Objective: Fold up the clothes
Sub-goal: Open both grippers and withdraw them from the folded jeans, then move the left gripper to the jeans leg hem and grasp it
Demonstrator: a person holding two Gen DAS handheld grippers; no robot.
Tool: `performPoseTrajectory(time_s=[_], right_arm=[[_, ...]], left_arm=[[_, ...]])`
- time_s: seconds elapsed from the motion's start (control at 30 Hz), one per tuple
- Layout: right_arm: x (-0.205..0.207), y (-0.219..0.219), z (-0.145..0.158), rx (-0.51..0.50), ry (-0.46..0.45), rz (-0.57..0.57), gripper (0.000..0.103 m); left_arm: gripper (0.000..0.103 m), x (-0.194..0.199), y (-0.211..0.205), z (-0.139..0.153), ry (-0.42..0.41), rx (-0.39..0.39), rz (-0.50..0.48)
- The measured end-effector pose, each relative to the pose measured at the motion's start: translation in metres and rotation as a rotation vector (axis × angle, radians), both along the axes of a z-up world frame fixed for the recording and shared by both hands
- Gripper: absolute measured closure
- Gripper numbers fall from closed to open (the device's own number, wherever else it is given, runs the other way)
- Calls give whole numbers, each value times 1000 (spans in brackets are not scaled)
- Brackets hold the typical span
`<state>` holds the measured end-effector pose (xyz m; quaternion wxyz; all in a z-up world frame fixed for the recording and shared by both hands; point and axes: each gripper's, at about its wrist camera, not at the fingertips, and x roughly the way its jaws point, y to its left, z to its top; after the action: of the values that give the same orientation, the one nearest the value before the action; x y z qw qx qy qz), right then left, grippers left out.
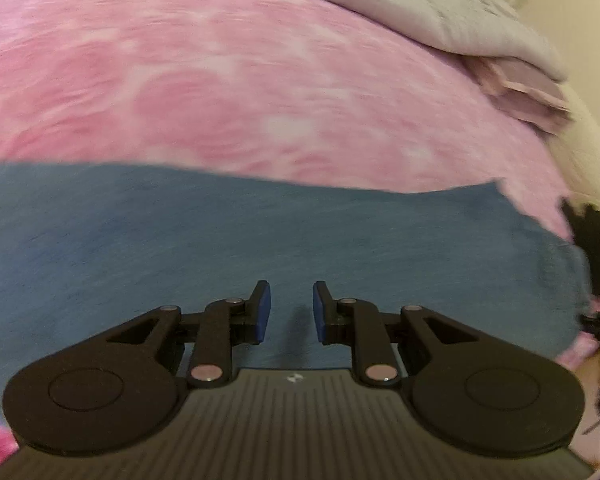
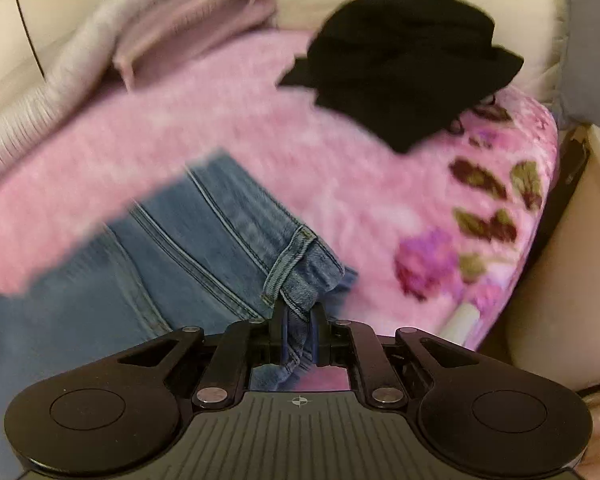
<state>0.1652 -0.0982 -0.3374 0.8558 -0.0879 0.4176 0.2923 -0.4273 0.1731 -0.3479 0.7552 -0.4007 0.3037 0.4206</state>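
Observation:
Blue jeans (image 2: 204, 240) lie on a pink blanket (image 2: 340, 184). My right gripper (image 2: 298, 320) is shut on the jeans' waistband beside a belt loop (image 2: 288, 264). In the left wrist view the jeans (image 1: 220, 240) show as a flat blue spread under my left gripper (image 1: 292, 308), which is open and empty just above the denim. The frames are blurred by motion.
A crumpled black garment (image 2: 404, 60) lies at the blanket's far side. Folded lilac and grey cloths (image 2: 172, 28) are stacked at the back left, also in the left wrist view (image 1: 500, 52). The blanket (image 1: 220, 80) has a flowered edge (image 2: 492, 208) on the right.

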Motion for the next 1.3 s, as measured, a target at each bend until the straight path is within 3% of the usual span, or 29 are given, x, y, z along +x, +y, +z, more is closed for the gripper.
performPoseTrajectory(time_s=[0.1,0.17,0.2,0.33,0.47,0.63,0.7,0.73,0.83,0.9,1.1,1.17,1.23,1.3], right_arm=[[-8,-8,0,29,-46,7,93],[0,-17,0,61,1,-24,81],[-6,-18,5,73,-32,-22,74],[-43,-22,31,124,-228,16,72],[-115,-20,18,217,-236,323,72],[-221,-12,-11,260,-173,736,72],[-260,-5,-19,290,-209,883,71],[-272,2,-27,258,-242,906,71],[-285,9,-49,201,-311,915,71],[-277,-2,-52,216,-333,895,70],[-251,-19,-37,164,-283,752,68],[-252,-18,-28,200,-290,722,68],[-261,-14,-25,239,-285,757,68],[-268,-5,-34,206,-267,793,68]], left_arm=[[91,-17,-10,-10,-39,61,37],[90,-16,-14,-9,-41,102,35],[90,-15,-16,-9,-41,123,33],[89,-1,-31,-3,-38,214,-4],[88,25,-66,3,-61,298,-73],[87,60,-116,0,-130,279,-127],[87,74,-132,-5,-95,323,-161],[84,76,-135,-11,-61,338,-158],[89,66,-138,-27,18,396,-119],[89,43,-136,-28,0,391,-63],[90,-28,-127,-17,45,406,142],[89,-51,-123,-13,55,420,207],[88,-70,-119,-13,106,438,271],[88,-91,-112,-19,151,440,318]])
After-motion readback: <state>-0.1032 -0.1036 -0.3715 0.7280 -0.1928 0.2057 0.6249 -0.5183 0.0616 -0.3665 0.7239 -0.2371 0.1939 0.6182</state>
